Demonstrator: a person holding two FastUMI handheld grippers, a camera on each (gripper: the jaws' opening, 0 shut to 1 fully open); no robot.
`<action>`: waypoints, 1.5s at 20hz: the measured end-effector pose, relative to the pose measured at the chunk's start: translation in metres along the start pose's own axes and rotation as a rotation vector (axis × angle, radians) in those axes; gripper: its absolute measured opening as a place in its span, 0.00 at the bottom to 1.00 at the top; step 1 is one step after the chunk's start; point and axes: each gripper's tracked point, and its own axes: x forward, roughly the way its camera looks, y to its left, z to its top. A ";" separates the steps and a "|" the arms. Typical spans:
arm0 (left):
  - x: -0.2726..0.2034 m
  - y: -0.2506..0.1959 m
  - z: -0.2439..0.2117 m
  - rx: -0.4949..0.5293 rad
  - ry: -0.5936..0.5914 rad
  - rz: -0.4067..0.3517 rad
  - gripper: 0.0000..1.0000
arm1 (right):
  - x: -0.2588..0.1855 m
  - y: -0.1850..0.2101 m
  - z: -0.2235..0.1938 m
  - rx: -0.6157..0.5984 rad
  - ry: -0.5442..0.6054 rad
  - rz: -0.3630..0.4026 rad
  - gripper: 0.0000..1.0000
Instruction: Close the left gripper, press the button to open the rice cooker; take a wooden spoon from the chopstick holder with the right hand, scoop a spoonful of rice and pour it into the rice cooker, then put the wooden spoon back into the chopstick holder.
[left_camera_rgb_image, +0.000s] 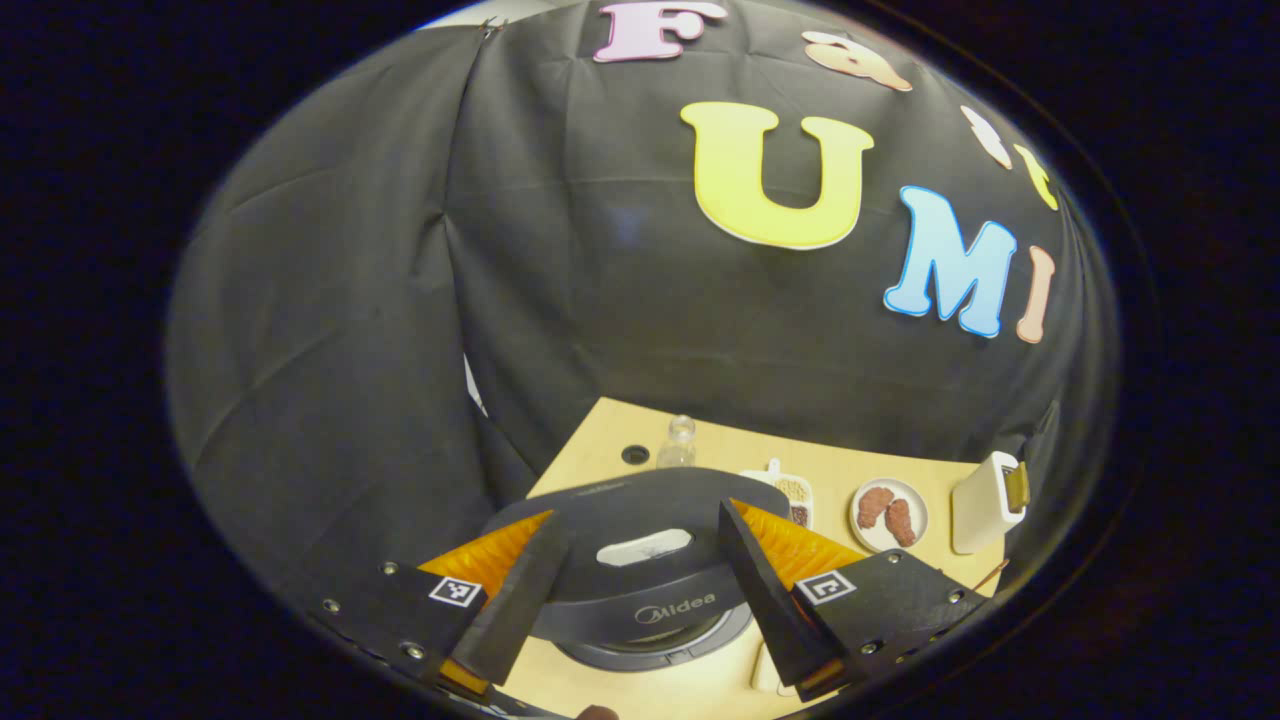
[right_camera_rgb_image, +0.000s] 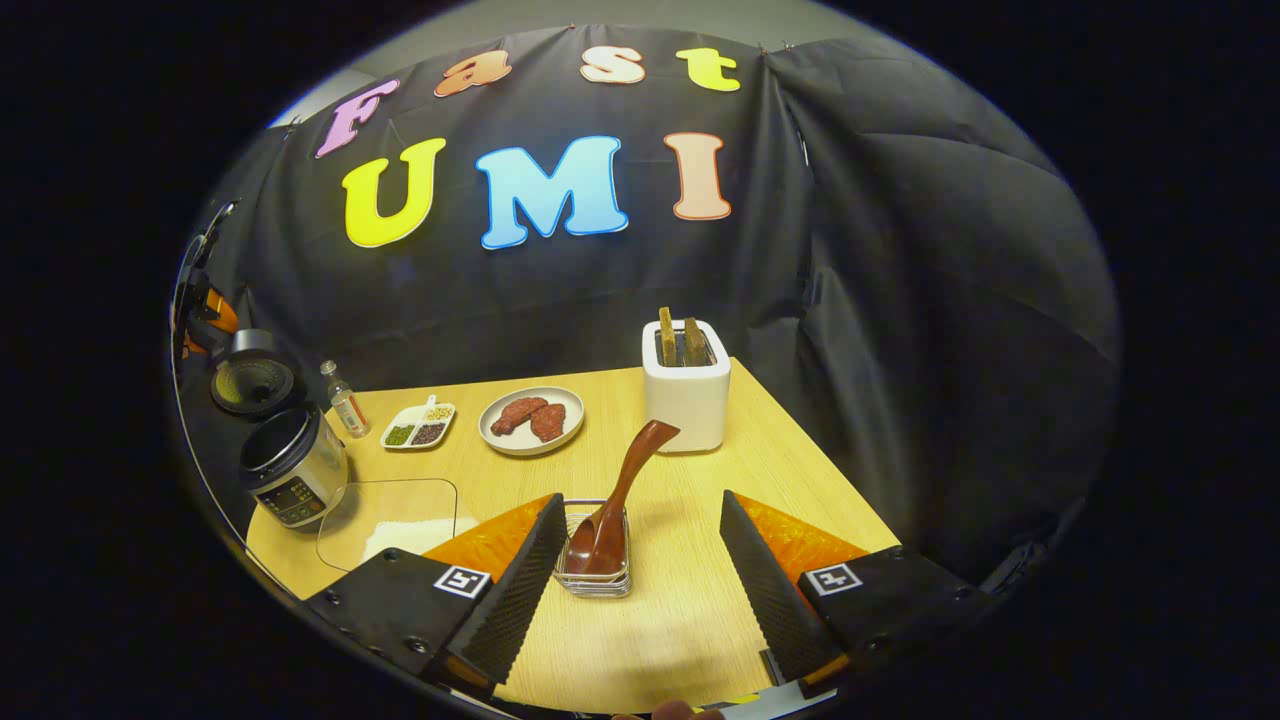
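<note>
The rice cooker (right_camera_rgb_image: 295, 465) stands at the table's left edge with its lid (right_camera_rgb_image: 252, 380) swung up. In the left gripper view the dark lid (left_camera_rgb_image: 640, 510) rises just ahead of my open left gripper (left_camera_rgb_image: 640, 515), and the pot rim (left_camera_rgb_image: 660, 645) lies below it. The wooden spoon (right_camera_rgb_image: 625, 490) stands in the clear chopstick holder (right_camera_rgb_image: 595, 570), bowl down and handle leaning up to the right. My right gripper (right_camera_rgb_image: 642, 503) is open, with the holder just inside its left finger and nothing held. A clear tray of rice (right_camera_rgb_image: 390, 520) lies beside the cooker.
A white toaster (right_camera_rgb_image: 686, 385) with two slices stands at the back right. A plate of meat (right_camera_rgb_image: 531, 420), a divided dish of beans (right_camera_rgb_image: 420, 427) and a small bottle (right_camera_rgb_image: 345, 400) line the back. The table's right edge (right_camera_rgb_image: 820, 470) runs near my right finger.
</note>
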 end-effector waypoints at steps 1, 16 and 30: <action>0.001 -0.004 -0.015 -0.027 0.021 -0.003 0.98 | 0.002 -0.002 0.002 0.004 0.001 0.006 0.98; 0.043 -0.018 -0.156 -0.108 0.287 0.023 0.97 | 0.027 -0.026 0.004 -0.045 0.018 0.104 0.98; 0.051 -0.020 -0.170 0.028 0.315 0.069 0.98 | 0.022 -0.036 -0.025 -0.074 0.060 0.199 0.98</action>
